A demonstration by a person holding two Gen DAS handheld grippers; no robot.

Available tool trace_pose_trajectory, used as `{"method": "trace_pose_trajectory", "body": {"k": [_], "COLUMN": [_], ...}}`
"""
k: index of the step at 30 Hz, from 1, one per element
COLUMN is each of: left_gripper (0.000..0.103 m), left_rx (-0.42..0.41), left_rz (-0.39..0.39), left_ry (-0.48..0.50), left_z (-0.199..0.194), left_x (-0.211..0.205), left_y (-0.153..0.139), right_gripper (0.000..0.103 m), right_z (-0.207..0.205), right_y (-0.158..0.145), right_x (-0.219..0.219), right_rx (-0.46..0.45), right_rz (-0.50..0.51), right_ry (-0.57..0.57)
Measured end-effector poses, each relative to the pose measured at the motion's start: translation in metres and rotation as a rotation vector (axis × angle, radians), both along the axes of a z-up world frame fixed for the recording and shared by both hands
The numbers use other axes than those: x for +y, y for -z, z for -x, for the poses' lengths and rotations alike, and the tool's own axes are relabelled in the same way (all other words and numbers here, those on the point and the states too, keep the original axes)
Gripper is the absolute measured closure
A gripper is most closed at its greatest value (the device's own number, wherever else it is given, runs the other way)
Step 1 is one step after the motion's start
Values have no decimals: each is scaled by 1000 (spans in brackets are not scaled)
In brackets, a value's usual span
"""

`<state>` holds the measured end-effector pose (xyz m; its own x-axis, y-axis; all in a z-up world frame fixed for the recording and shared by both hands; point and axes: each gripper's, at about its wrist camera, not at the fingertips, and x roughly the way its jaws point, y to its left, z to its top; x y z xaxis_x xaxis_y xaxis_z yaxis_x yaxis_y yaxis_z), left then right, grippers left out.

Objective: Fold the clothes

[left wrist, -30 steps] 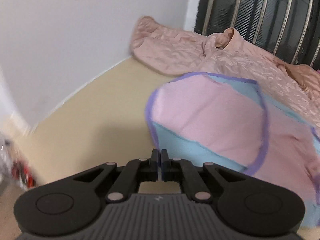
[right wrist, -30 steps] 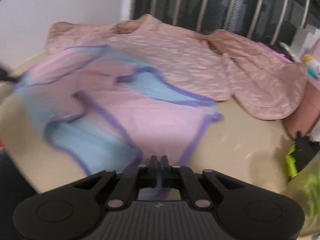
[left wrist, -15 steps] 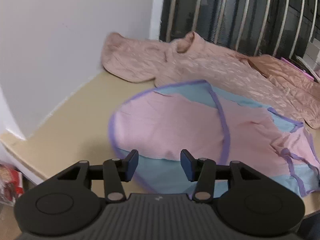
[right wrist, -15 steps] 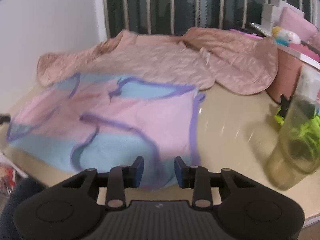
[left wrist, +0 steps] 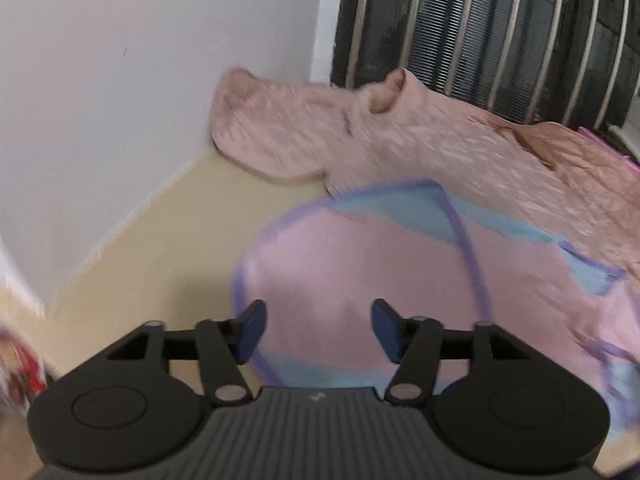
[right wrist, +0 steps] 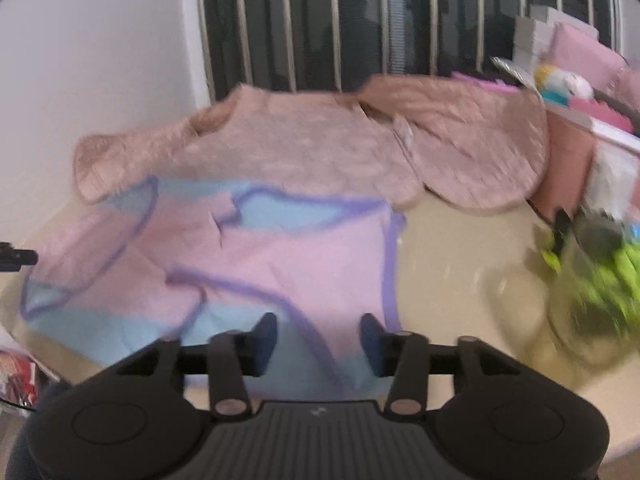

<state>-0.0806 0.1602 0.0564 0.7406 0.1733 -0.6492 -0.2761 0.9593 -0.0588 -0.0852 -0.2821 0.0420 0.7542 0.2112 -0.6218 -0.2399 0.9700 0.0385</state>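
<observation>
On the worktop (right wrist: 440, 248) before me lies the pink-and-blue garment (right wrist: 304, 264), thin, limp, light (partly doubled over). Left gripper (left wrist: 318, 330) and right gripper (right wrist: 318, 344) jaws gape, empty. Best purchase: purple-bound hem (right wrist: 394, 264).

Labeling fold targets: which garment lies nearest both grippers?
The pink-and-blue garment with purple trim, just ahead of both open grippers. The plain peach quilted garment lies farther back by the window bars.

The left gripper (left wrist: 318, 330) has a black ribbed housing, round side discs, silver pivot screws and dark blue finger pads (left wrist: 250, 330). The right gripper (right wrist: 318, 346) is built alike, a small pale logo at the ribbed top.
</observation>
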Motion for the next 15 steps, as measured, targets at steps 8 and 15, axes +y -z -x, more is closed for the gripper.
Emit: {"method": "trace_pose_trajectory", "body": {"k": [8,15], "left_gripper": [28,59], "left_rx": [43,81], "left_rz": [-24,-54], "left_ry": [-62,8], "left_z": [-87,-128], "left_x": [46,46], "left_y": [17,33], "right_gripper": [57,81], "right_z": [-110,-161], "right_y": [4,28], "right_x": [-19,-21], "right_rx": [62,149], "right_rz": [-54,-65], "right_ry": [161,205]}}
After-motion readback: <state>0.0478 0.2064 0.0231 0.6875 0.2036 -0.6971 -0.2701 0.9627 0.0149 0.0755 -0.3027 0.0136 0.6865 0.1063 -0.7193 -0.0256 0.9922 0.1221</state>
